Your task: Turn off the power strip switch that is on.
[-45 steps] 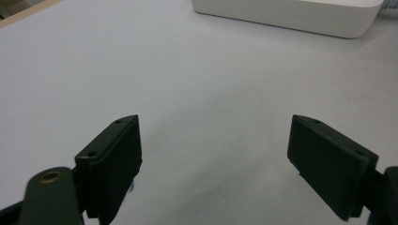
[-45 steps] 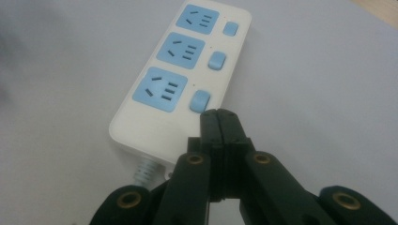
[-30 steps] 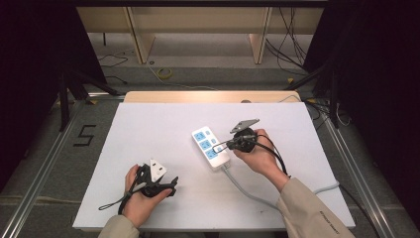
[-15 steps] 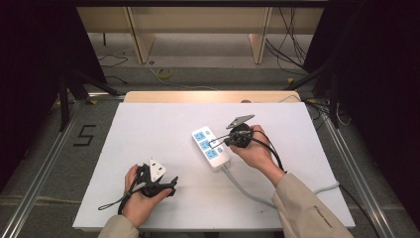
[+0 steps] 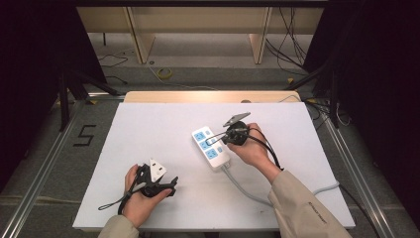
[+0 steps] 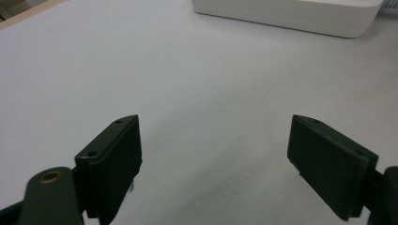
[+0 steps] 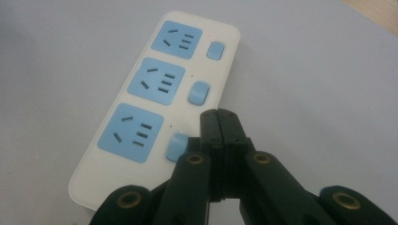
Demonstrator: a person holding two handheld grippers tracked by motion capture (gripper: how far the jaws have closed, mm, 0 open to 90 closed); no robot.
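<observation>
Right gripper (image 7: 219,123) pinched together, empty, tips poised at nearest blue switch (image 7: 177,146) of power strip (image 5: 210,147), frame centre, likely to press it. Left gripper (image 6: 213,164) spread wide, parked lower left, idle.

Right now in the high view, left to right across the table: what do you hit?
left gripper → power strip → right gripper at the strip's switches → grey cable trailing off to the table's right edge.

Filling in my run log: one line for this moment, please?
right gripper: shut, at power strip switch | left gripper: open, empty, on table
</observation>
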